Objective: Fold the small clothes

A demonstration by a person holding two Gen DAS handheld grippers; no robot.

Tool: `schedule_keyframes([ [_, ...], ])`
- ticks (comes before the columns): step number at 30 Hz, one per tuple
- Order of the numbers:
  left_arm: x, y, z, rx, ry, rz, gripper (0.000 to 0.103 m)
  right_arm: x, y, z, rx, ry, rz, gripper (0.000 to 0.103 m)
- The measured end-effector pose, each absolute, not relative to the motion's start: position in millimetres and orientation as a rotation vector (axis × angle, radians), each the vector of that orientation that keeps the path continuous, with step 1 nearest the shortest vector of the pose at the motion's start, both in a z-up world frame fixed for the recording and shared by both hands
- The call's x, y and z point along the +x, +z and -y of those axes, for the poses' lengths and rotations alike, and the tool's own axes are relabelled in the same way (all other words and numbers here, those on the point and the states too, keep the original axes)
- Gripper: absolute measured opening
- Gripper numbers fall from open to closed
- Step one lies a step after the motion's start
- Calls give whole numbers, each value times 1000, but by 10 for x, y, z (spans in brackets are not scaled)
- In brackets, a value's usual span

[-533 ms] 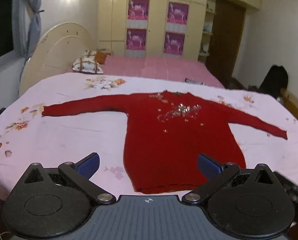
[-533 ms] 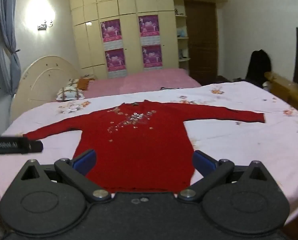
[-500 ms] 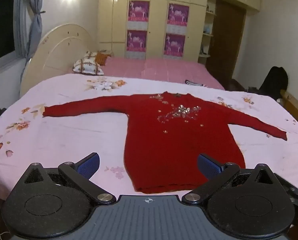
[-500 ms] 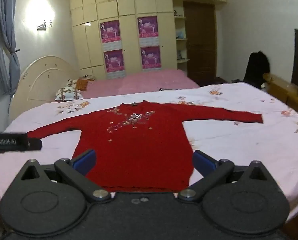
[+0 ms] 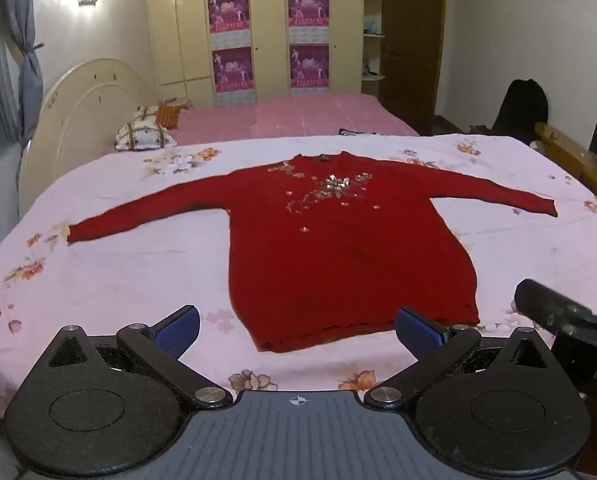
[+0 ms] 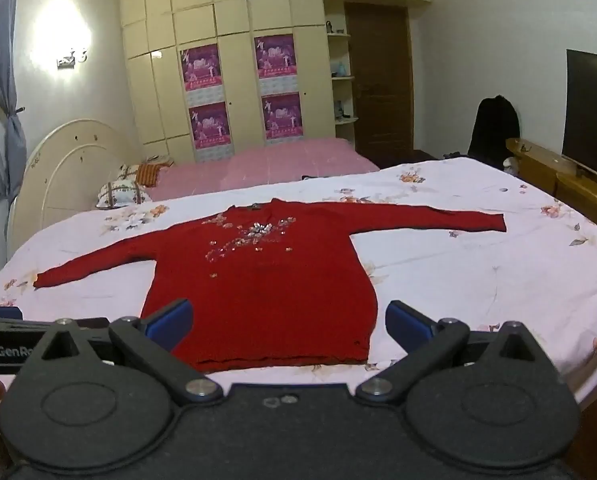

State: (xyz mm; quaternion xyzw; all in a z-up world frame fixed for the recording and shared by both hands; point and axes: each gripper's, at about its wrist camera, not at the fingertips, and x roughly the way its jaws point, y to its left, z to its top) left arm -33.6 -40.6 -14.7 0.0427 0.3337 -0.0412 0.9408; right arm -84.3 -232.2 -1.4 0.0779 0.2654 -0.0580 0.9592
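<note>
Red sweater (image 5: 338,256) lies spread flat on the floral bedsheet (image 5: 138,264).

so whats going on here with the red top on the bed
A person holds a two-finger gripper in each hand, both aimed at a red sweater spread flat, front up, on a floral bedsheet, sleeves stretched out to either side. The left gripper and the right gripper are both wide open, short of the hem, holding nothing. No fold has been made yet; the folding appears about to start.
</note>
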Motion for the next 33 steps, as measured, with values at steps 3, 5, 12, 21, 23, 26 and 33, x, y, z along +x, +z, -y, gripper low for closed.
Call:
schedule_keyframes([
  [3, -360, -138, 398, 79, -82, -694, 103, -947, -5, 2316, 142, -127, -537, 102],
  [5, -328, -124, 386, 80, -80, -699, 103, -993, 30, 2311, 141, -133, -539, 102],
  [12, -323, -95, 387, 74, -74, -718, 103, -934, 40, 2223, 165, -129, -571, 102],
  [21, -285, -69, 421, 72, -76, -727, 103, -938, 41, 2244, 180, -120, -570, 102],
  [23, -283, -64, 435, 73, -76, -727, 103, -938, 38, 2255, 193, -115, -563, 102],
  [26, -288, -70, 453, 75, -77, -728, 103, -940, 33, 2263, 191, -124, -564, 102],
  [33, -272, -70, 438, 72, -76, -737, 103, -928, 14, 2328, 201, -133, -571, 102],
])
